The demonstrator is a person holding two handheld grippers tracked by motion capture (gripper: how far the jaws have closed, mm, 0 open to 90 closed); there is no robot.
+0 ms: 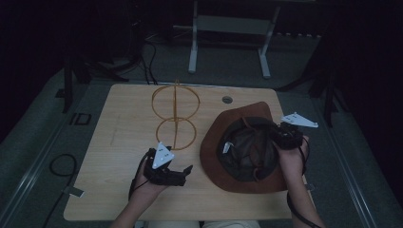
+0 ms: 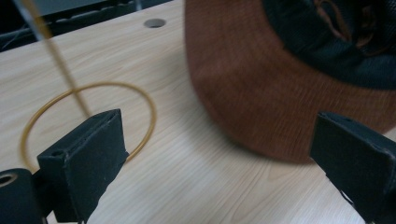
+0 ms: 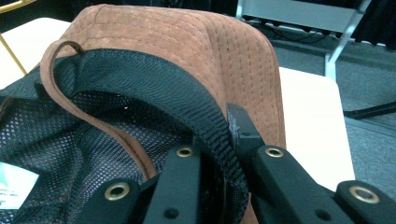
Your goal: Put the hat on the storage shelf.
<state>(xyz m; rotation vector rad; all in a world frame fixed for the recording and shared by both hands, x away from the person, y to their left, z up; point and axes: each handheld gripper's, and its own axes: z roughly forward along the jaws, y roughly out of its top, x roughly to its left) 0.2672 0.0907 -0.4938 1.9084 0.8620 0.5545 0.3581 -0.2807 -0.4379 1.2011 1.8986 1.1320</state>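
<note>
Hat (image 1: 240, 147) lies crown-down on the table (image 1: 109, 190), right of centre, opening up, w/ a wire stand (image 1: 175, 114) just left of it. In the high view we have our right gripper (image 1: 280, 135) at the hat's right rim and our left gripper (image 1: 178, 173) low beside the left brim, not touching; we judge the stand is where the hat goes.

Left gripper view: jaws spread wide, nothing between them, brim ahead at right, stand's base ring (image 2: 88, 121) at left. Prob. free to help.

Right gripper view: jaws pinched narrow on the black inner band (image 3: 205, 116), one inside, one outside, so we can lift the hat by its edge w/o crushing the crown.
</note>
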